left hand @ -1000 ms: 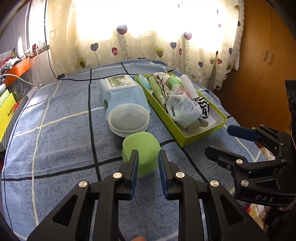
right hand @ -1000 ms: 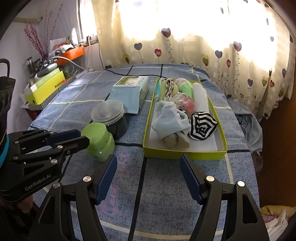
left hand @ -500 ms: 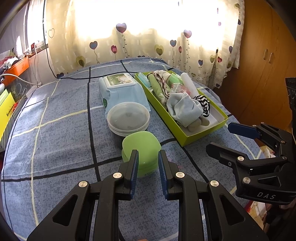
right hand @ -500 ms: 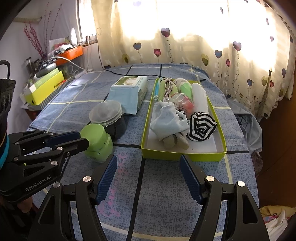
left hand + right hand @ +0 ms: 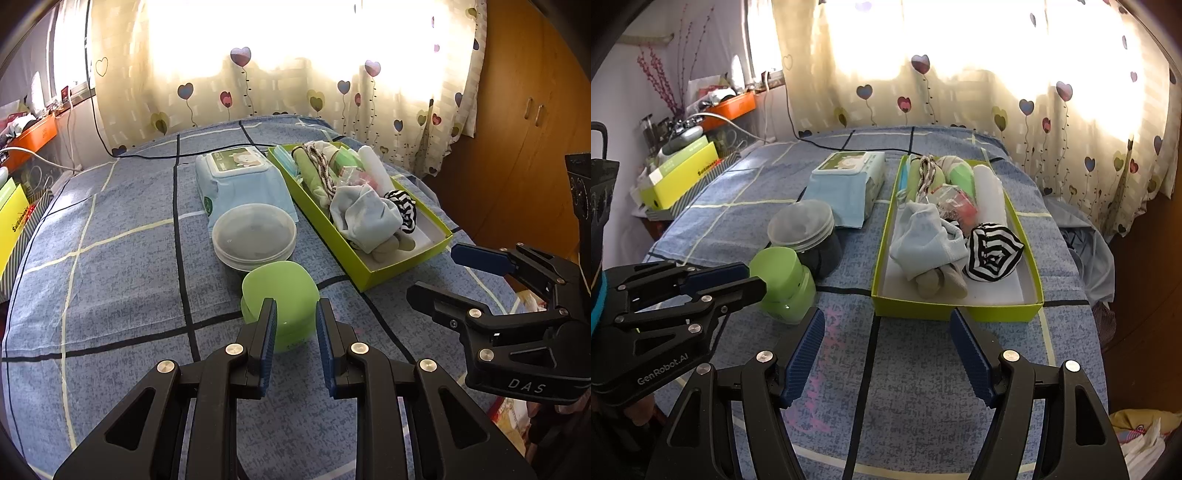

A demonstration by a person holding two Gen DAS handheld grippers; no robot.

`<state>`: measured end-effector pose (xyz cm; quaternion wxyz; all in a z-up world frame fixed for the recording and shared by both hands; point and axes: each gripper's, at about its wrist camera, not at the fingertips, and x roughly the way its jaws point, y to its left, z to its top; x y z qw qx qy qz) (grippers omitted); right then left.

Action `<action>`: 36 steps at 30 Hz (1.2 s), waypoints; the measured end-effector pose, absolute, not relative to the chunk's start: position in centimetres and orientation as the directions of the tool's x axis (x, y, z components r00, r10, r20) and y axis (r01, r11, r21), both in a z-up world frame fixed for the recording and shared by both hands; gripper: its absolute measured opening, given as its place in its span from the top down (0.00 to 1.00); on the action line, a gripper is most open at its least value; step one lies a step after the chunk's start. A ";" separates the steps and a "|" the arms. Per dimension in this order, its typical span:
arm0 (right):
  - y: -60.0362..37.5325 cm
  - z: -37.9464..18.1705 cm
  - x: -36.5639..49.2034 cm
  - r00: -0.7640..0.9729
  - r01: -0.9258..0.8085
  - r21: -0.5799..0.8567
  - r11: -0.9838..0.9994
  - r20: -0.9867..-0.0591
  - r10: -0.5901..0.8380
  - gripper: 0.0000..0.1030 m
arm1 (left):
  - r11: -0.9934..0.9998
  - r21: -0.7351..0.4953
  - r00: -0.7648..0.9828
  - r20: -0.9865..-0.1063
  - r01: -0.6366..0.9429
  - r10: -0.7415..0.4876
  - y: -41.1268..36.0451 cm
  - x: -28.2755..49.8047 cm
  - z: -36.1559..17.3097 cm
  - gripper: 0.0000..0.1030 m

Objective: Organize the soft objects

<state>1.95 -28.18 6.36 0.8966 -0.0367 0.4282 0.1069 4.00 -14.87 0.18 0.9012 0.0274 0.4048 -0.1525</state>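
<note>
Both claws hovered empty over the bed: left claw (image 5: pixel 295 341) narrow, right claw (image 5: pixel 886 356) wide. Sorting into the yellow-green cardboard tray (image 5: pixel 955 314) looked nearly finished; the next move probably needed another soft item.

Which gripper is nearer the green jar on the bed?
Left. The left gripper sits right in front of the green jar, empty. The right gripper is off to the side, nearer the yellow-green box.

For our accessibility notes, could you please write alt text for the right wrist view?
A green tray of rolled soft items sits on a blue checked bedspread, ahead of the open right gripper. To its left stand a green jar, a lidded tub and a wipes pack.
</note>
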 end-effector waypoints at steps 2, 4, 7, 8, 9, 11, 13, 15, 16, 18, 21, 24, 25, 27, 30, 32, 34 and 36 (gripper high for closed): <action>-28.1 6.4 1.9 0.610 -0.223 0.025 0.975 -0.776 0.160 0.31 | 0.952 -0.073 0.626 -0.738 0.297 -0.252 -14.9 4.0 0.2 0.78; -28.2 6.4 1.9 0.611 -0.223 0.025 0.974 -0.776 0.160 0.32 | 0.952 -0.075 0.625 -0.738 0.298 -0.254 -14.9 4.0 0.2 0.78; -28.2 6.5 1.9 0.610 -0.223 0.025 0.974 -0.776 0.160 0.31 | 0.952 -0.074 0.626 -0.737 0.298 -0.254 -14.9 3.9 0.3 0.78; -28.1 6.5 1.9 0.610 -0.224 0.025 0.974 -0.776 0.160 0.31 | 0.952 -0.075 0.626 -0.737 0.298 -0.254 -14.8 3.9 0.3 0.78; -28.2 6.4 1.9 0.610 -0.224 0.025 0.974 -0.776 0.160 0.31 | 0.952 -0.073 0.627 -0.737 0.297 -0.253 -14.8 3.9 0.3 0.78; -28.2 6.4 1.9 0.611 -0.224 0.025 0.974 -0.776 0.160 0.31 | 0.952 -0.072 0.627 -0.737 0.298 -0.252 -14.8 3.8 0.4 0.78; -28.1 6.4 1.9 0.610 -0.223 0.025 0.975 -0.776 0.160 0.31 | 0.952 -0.071 0.627 -0.738 0.297 -0.250 -14.8 3.8 0.5 0.78; -28.1 6.5 1.9 0.611 -0.224 0.025 0.974 -0.776 0.160 0.31 | 0.952 -0.071 0.627 -0.738 0.297 -0.251 -14.8 3.8 0.5 0.78; -28.1 6.5 1.9 0.611 -0.224 0.024 0.974 -0.776 0.159 0.31 | 0.952 -0.071 0.627 -0.738 0.297 -0.250 -14.8 3.8 0.5 0.78; -28.1 6.5 1.8 0.610 -0.223 0.025 0.974 -0.776 0.160 0.31 | 0.952 -0.071 0.626 -0.738 0.297 -0.250 -14.8 3.8 0.5 0.78; -28.1 6.5 1.9 0.610 -0.223 0.025 0.975 -0.776 0.159 0.31 | 0.952 -0.070 0.626 -0.739 0.298 -0.250 -14.8 3.8 0.4 0.78; -28.1 6.4 1.9 0.610 -0.223 0.026 0.974 -0.776 0.160 0.31 | 0.952 -0.070 0.625 -0.740 0.298 -0.250 -14.7 3.8 0.4 0.78; -28.0 6.5 1.8 0.610 -0.223 0.025 0.975 -0.776 0.160 0.31 | 0.952 -0.070 0.625 -0.740 0.298 -0.250 -14.7 3.8 0.4 0.78; -28.1 6.5 1.9 0.611 -0.223 0.025 0.974 -0.776 0.160 0.31 | 0.952 -0.069 0.625 -0.740 0.298 -0.250 -14.7 3.8 0.4 0.78; -28.1 6.5 1.9 0.611 -0.222 0.025 0.975 -0.776 0.159 0.31 | 0.952 -0.070 0.624 -0.740 0.298 -0.250 -14.8 3.8 0.4 0.78; -28.0 6.5 1.8 0.611 -0.222 0.024 0.975 -0.776 0.159 0.31 | 0.952 -0.069 0.624 -0.740 0.298 -0.250 -14.8 3.8 0.5 0.78; -28.1 6.5 1.8 0.610 -0.223 0.025 0.975 -0.776 0.160 0.31 | 0.952 -0.070 0.624 -0.740 0.299 -0.251 -14.7 3.8 0.5 0.78; -28.1 6.5 1.9 0.611 -0.223 0.024 0.975 -0.776 0.159 0.31 | 0.952 -0.069 0.625 -0.740 0.299 -0.250 -14.8 3.8 0.4 0.78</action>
